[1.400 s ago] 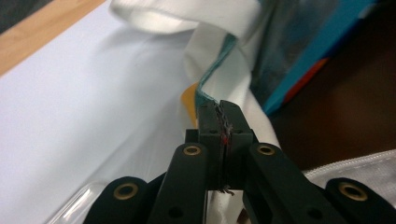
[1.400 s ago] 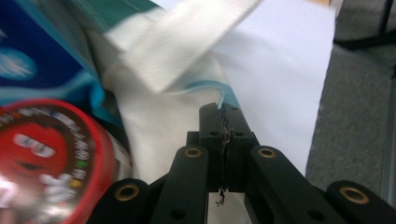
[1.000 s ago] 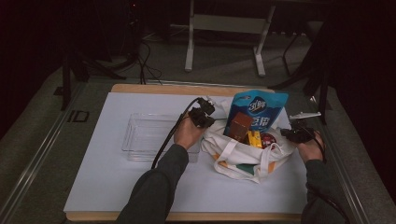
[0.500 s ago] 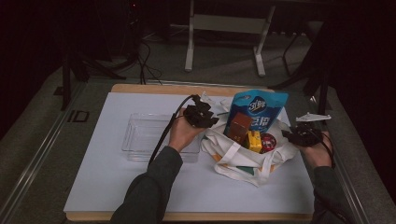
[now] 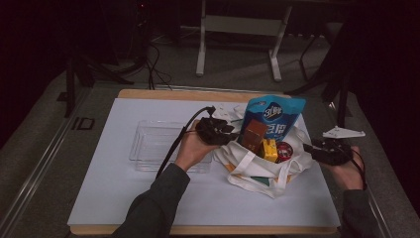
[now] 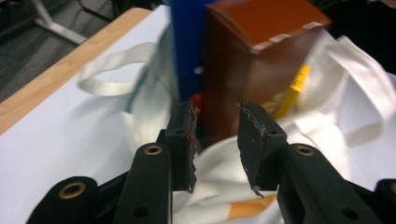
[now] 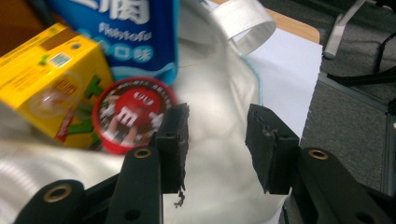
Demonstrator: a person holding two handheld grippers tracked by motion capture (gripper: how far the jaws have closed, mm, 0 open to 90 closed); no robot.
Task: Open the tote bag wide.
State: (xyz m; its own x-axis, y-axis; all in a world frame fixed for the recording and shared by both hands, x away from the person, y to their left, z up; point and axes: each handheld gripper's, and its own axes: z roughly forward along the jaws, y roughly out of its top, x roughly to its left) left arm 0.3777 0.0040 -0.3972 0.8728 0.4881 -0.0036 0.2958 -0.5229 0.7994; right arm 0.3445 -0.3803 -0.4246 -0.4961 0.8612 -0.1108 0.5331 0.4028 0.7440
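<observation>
White tote bag [image 5: 257, 166] lying open near the right end of the white table sheet [image 5: 124, 198], stuffed with goods. Blue pouch [image 5: 273, 116] standing tallest at the back, lower part hidden behind a brown carton [image 5: 252, 134] and a yellow carton [image 5: 270, 149]. Red round lid [image 5: 284, 151] tucked beside the yellow carton; printing too small to read from the high view, cartoon figures and an "m" legible in the right gripper view [image 7: 130, 114]. Something dark green low inside the bag mouth, not identifiable.

Left gripper [image 5: 233, 133] held at the bag's left rim. Jaws apart in the left gripper view [image 6: 217, 140], with bag cloth and the foot of the brown carton [image 6: 252, 60] in the gap; contact with either not determinable, picture blurred there. Carton top cut off by the upper edge.

Right gripper [image 5: 309, 148] held at the bag's right side, grey plate above it. Jaws apart in the right gripper view [image 7: 217, 140], white cloth behind the gap, nothing clamped.

Clear plastic tray [image 5: 148, 146] on the sheet left of the bag, near corner hidden under the left hand [image 5: 193, 148].
</observation>
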